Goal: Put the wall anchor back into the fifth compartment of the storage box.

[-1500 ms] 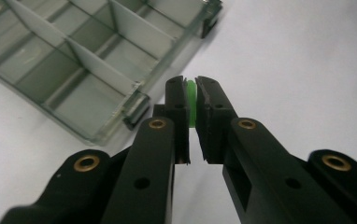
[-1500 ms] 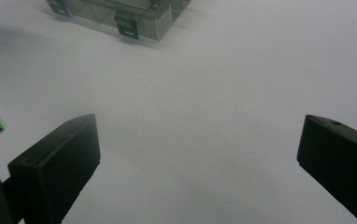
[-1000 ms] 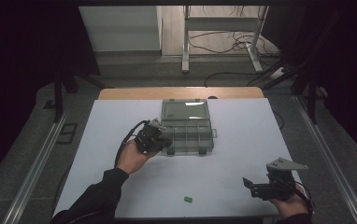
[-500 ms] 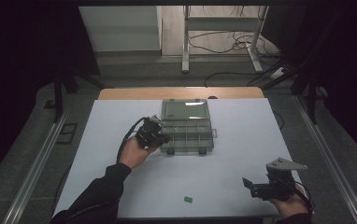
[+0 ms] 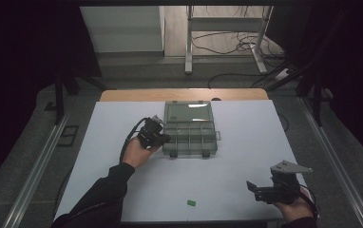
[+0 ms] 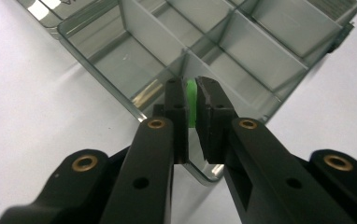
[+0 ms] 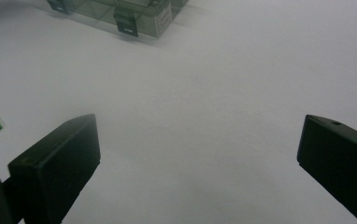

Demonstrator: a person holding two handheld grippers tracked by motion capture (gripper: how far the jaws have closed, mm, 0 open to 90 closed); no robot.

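My left claw [image 6: 191, 100] pinches a small green plastic block [image 6: 191, 95] above the clear compartmented plastic organiser box [image 5: 189, 129]; a careless release could bounce it into the wrong compartment.

Green piece [image 6: 191, 95] was mostly hidden between the left gripper [image 6: 191, 100] pads. Organizer box [image 7: 120, 14] was cut off by the right gripper view's top edge.

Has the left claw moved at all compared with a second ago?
Yes. The left claw crept right, closer to the clear box's left wall.
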